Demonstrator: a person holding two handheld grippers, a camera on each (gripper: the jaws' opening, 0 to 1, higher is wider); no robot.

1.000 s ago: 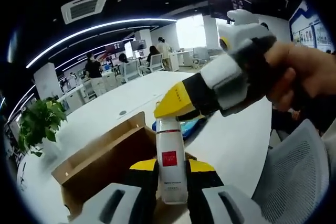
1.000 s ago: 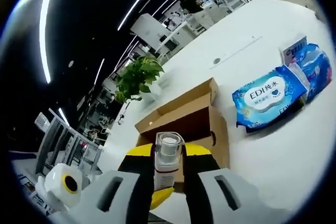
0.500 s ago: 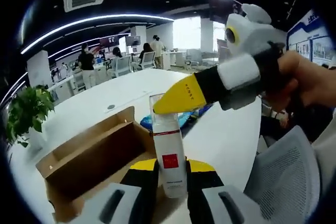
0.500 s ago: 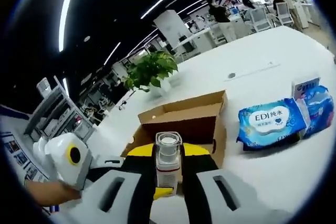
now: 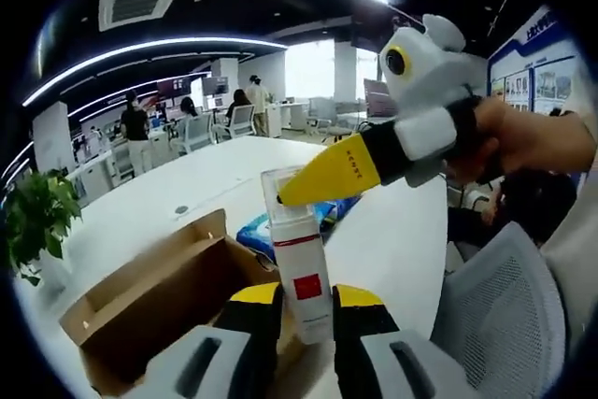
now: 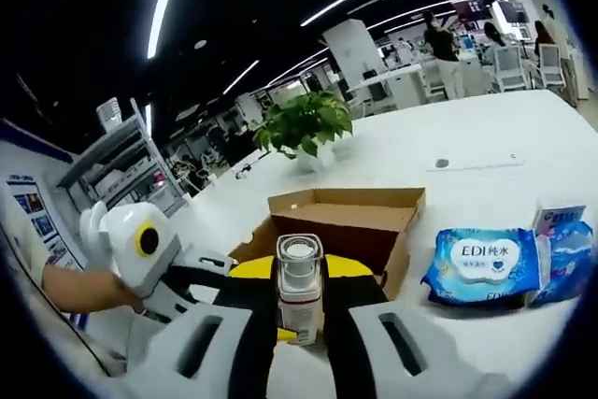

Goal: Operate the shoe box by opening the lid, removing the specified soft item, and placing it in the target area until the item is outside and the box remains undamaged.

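A white bottle (image 5: 301,273) with a red label and a clear cap stands upright between my left gripper's (image 5: 304,310) yellow-tipped jaws, which are shut on its body. My right gripper (image 5: 288,193) reaches in from the right, held by a hand, its yellow jaw against the cap. In the right gripper view the bottle (image 6: 299,277) is seen from its cap end, with my right gripper (image 6: 299,304) shut on it. The left gripper (image 6: 285,332) comes in from the lower left. The brown shoe box (image 5: 140,301) lies open on the white table; its inside looks dark (image 6: 341,221).
A blue wipes pack (image 6: 484,263) lies right of the box, with a second blue pack (image 6: 565,254) beside it. A potted plant (image 6: 304,123) stands behind the box. A grey mesh chair (image 5: 505,315) is at the table's near edge. People and desks are far behind.
Both grippers keep their hold on the bottle. Both cameras have swung, so the box sits lower left in the left gripper view and more level in the right gripper view.
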